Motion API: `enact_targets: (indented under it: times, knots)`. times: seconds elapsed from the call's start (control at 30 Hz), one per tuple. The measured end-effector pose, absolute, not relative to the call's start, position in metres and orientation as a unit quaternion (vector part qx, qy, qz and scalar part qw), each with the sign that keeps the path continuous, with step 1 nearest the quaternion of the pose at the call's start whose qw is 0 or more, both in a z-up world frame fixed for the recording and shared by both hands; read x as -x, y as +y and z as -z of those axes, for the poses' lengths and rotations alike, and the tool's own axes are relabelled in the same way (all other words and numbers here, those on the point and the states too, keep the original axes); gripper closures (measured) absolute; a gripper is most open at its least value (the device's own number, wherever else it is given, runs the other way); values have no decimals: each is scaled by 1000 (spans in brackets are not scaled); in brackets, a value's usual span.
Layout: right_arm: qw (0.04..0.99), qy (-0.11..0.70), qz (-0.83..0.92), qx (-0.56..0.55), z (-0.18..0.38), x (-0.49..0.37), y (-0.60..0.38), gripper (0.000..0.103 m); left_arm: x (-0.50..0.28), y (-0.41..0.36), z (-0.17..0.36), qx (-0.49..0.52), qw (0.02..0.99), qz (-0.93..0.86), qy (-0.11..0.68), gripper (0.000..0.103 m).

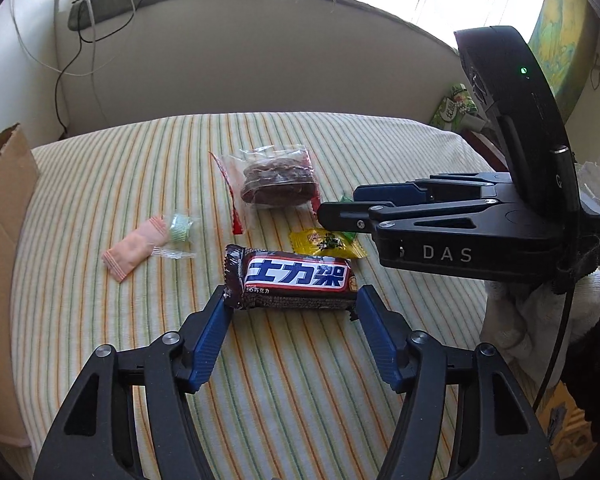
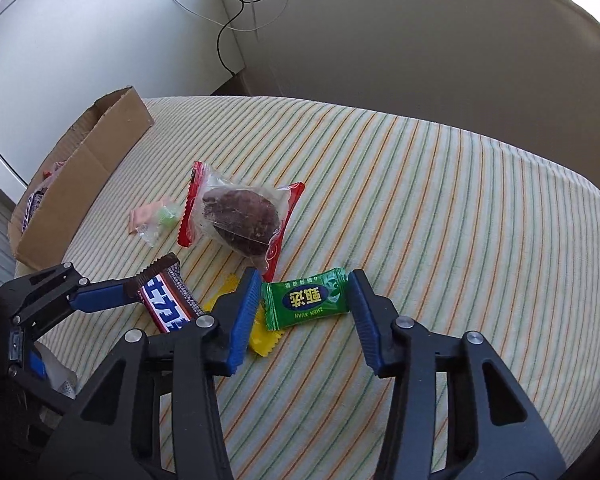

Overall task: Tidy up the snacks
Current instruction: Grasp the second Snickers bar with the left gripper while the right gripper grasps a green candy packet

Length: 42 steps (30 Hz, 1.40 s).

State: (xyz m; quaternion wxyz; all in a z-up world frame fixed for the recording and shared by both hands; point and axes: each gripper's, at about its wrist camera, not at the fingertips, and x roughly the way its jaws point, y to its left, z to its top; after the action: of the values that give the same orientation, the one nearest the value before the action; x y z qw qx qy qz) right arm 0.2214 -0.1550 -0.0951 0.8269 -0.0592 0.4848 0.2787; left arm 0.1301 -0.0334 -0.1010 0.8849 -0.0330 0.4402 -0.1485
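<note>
A brown Snickers bar (image 1: 292,278) lies on the striped cloth between the blue fingertips of my left gripper (image 1: 291,296), which is open around it; the bar also shows in the right wrist view (image 2: 170,300). My right gripper (image 2: 304,294) is open, its fingers on either side of a green candy (image 2: 305,298). A yellow candy (image 1: 328,243) lies beside it, partly under the right gripper's finger (image 2: 244,312). A clear-wrapped brown cake (image 1: 278,182) lies further back (image 2: 240,216). A pink sachet (image 1: 134,254) and a small green candy (image 1: 181,227) lie to the left.
An open cardboard box (image 2: 80,176) with some snacks inside stands at the cloth's left edge (image 1: 4,216). A green package (image 1: 454,106) stands at the far right. Cables hang on the wall behind.
</note>
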Motion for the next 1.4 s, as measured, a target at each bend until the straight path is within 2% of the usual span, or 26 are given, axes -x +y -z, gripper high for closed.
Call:
enact_targets:
  times: [0.07, 0.23, 0.33, 0.53, 0.77, 0.97, 1.2, 1.3, 1.4]
  knots:
    - [827, 483, -279, 73, 95, -222, -156, 64, -125, -31, 98, 24, 888, 144, 436, 39]
    - [828, 478, -282, 82, 92, -223, -166, 63, -122, -27, 89, 2, 895, 143, 423, 37]
    - [824, 476, -303, 49, 87, -223, -174, 49, -134, -27, 88, -8, 896, 148, 418, 36]
    - [817, 478, -323, -25, 79, -242, -200, 48, -164, -33, 94, 8, 880, 188, 436, 36]
    - [789, 495, -361, -37, 86, -258, -185, 55, -166, -33, 102, 22, 855, 217, 471, 39]
    - [769, 525, -363, -29, 100, -262, -179, 62, -141, -43, 103, -18, 854, 216, 473, 39]
    - [751, 541, -379, 1, 98, -236, -184, 62, -134, -48, 95, -42, 864, 215, 454, 39]
    - [764, 524, -375, 36, 94, -224, -181, 62, -136, -57, 99, -63, 868, 198, 451, 36]
    - [772, 511, -369, 82, 95, -215, -171, 62, -143, -70, 107, -78, 872, 175, 450, 28]
